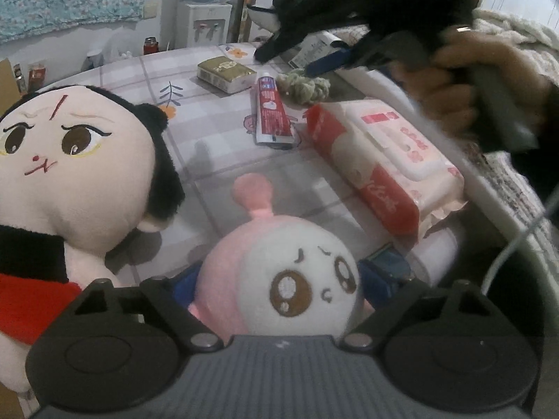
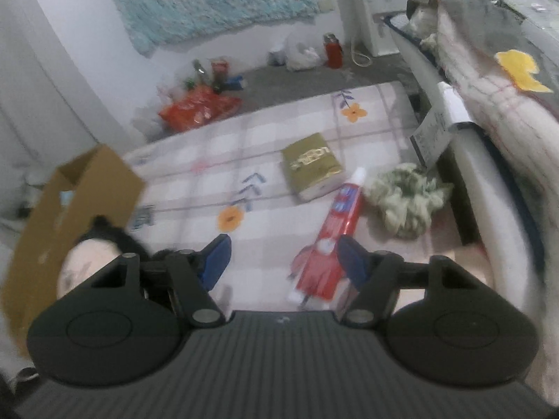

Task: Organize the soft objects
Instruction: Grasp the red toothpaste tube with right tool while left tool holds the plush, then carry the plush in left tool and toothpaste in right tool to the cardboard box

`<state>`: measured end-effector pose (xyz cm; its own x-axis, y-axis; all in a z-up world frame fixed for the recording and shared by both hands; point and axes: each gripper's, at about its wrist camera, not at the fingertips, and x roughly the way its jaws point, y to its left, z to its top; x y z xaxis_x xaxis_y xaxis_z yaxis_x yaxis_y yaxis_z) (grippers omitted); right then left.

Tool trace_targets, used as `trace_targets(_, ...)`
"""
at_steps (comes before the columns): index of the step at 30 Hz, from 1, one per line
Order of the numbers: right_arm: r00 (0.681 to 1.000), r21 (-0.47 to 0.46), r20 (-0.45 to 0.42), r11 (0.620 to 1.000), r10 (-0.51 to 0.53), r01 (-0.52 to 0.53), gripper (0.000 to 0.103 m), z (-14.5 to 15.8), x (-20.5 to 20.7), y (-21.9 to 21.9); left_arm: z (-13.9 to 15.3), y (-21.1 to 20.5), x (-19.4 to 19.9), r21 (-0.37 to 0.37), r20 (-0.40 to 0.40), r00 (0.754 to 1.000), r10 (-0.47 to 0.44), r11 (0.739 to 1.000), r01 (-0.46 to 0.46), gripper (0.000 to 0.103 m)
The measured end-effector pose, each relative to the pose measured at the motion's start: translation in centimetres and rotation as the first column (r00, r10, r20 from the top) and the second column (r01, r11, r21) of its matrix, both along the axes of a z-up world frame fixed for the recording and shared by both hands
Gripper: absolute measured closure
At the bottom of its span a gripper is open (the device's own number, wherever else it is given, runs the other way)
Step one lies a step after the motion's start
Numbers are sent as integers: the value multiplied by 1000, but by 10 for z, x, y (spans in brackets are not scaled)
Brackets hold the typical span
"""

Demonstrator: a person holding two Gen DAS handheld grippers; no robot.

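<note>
A round pink-and-white plush toy with embroidered brown eyes (image 1: 279,272) is seen lying on the checked, flower-printed tablecloth (image 1: 216,132), between the blue fingers of the left gripper (image 1: 279,279); whether the pads press on it cannot be told, so the grip is left undetermined. A large cream plush doll with black hair and a red scarf (image 1: 70,174) is seated just beside it, to the left. The right gripper (image 2: 281,260) is observed with its jaws parted and nothing between them, held above the cloth. Beyond lie a red toothpaste tube (image 2: 332,241), a green knitted bundle (image 2: 407,199), a gold-wrapped tissue pack (image 2: 312,166) and a red-and-white pack of wet wipes (image 1: 387,164).
</note>
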<state>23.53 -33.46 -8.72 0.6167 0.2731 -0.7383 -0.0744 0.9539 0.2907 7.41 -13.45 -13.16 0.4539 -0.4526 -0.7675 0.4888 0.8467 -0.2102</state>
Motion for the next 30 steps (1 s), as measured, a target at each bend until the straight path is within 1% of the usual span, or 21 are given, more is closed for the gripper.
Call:
trace_targets(3,997,-39,-71,999,-28,25,47,-22,32,1,3,8,1,1,8,1000,16,1000,-16,15)
trace_targets(6,991,-81,-121,995,-60,50,48,-41,54,2,5,20,3,-7,10,999,36,999,-36,15)
trace_targets(8,987,-104,-144,993,-77,62,49,-51,66,4,5,26,4,-18,2,999,38,999,-38,15)
trace_targets(10,983,-137,-158,988,-96,74,52,-61,77,5,4,28,4,-17,-3,999,35,999,-35,15)
trace_targets(11,980,-157,-163,984,-111,85,53,-65,82,6,3,28,3,-15,-3,999,35,999,-35,15)
trace_targets(13,983,-209,-143,974,-115,84,56,-67,89,12,3,28,3,-19,-1,999,38,999,-38,15)
trace_targets(15,981,-233,-141,968,-133,98,59,-68,96,14,2,29,3,-26,-1,999,39,999,-39,15)
trace_targets(16,981,-239,-139,966,-136,100,62,-68,98,15,2,29,3,-29,-2,999,40,999,-40,15)
trace_targets(17,981,-251,-135,962,-140,102,71,-69,99,15,1,29,3,-31,-1,999,40,999,-40,15)
trace_targets(18,982,-270,-128,957,-141,102,72,-69,99,16,1,29,3,-31,0,999,39,999,-39,15)
trace_targets(21,984,-253,-115,962,-138,105,74,-69,96,12,1,30,1,-33,7,999,38,999,-38,15)
trace_targets(24,987,-222,-93,969,-134,110,76,-62,83,8,3,32,0,-39,14,999,37,999,-37,15)
trace_targets(27,992,-171,-43,979,-119,111,78,-47,60,2,6,34,-4,-49,26,999,33,998,-32,15)
trace_targets(30,994,-134,11,985,-109,109,78,-28,34,-4,9,37,-6,-71,8,999,35,997,-35,15)
